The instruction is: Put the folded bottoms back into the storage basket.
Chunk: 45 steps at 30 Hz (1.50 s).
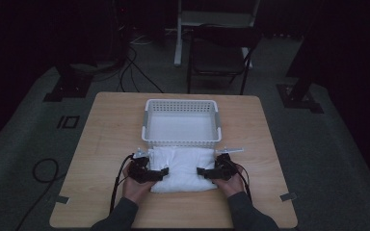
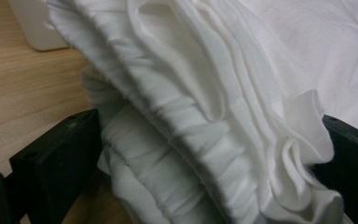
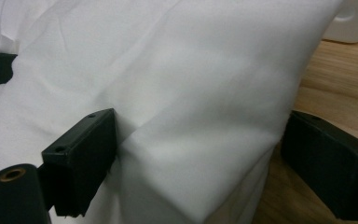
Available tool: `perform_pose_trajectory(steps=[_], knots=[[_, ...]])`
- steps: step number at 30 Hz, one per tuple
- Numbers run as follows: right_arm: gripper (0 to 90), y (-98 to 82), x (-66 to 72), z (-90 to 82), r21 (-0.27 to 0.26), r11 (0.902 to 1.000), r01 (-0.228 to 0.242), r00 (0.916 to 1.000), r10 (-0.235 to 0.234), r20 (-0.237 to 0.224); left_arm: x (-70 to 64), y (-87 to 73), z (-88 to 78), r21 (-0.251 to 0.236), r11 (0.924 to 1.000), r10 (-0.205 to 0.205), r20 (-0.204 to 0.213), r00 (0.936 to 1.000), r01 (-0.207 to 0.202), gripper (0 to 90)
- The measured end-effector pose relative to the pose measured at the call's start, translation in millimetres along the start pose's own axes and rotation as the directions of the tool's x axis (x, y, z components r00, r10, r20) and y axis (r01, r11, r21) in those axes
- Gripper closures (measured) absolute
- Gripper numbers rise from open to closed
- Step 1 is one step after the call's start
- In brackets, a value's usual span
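Folded white cloth (image 1: 183,168) at lower centre of the high view on the wooden table (image 1: 101,144), touching the white basket (image 1: 182,121) above it, left gripper (image 1: 160,174) and right gripper (image 1: 201,172) at its side edges, jaws spread wide around the folds, not pinching.

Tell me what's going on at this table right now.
A person holds a gripper in each hand at either end of a folded white cloth lying on the wooden table, just in front of a white basket. The left gripper has its jaws spread wide around the cloth's bunched edge. The right gripper straddles the other end, one jaw against the fabric, the other clear of it.
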State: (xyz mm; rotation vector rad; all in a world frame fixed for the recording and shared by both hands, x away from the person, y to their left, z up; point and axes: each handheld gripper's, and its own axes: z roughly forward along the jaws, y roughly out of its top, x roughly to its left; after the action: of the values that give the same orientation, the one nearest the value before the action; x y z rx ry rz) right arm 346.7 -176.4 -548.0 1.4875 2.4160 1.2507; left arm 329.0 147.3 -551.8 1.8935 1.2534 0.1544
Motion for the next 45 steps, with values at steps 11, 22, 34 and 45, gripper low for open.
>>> perform_pose_trajectory(steps=[11, 22, 34, 45], knots=[[17.8, -0.9, -2.9, 0.1, -0.008, 1.0000, 0.000, 0.9985, 0.000, -0.054, 2.9, -0.4, 1.3, -0.001, 1.0000, -0.004, 0.021, 0.9998, 0.004, 0.1], [20.7, -1.4, -3.9, 0.6, -0.012, 0.9999, -0.006, 0.9964, 0.005, -0.084, -3.5, 0.4, -1.9, -0.010, 0.9994, 0.034, -0.045, 0.9984, -0.034, 0.0], [25.6, -1.3, -5.1, 0.7, -0.007, 0.9998, -0.017, 0.9938, 0.016, -0.110, 4.8, -1.5, -1.1, 0.004, 0.9998, -0.022, 0.080, 0.9965, 0.021, 9.4], [43.4, -1.1, -6.3, 2.5, 0.002, 0.9991, -0.042, 0.9860, 0.042, -0.162, 3.4, -1.3, -1.8, 0.019, 0.9992, -0.039, 0.160, 0.9863, 0.036, 35.9]])
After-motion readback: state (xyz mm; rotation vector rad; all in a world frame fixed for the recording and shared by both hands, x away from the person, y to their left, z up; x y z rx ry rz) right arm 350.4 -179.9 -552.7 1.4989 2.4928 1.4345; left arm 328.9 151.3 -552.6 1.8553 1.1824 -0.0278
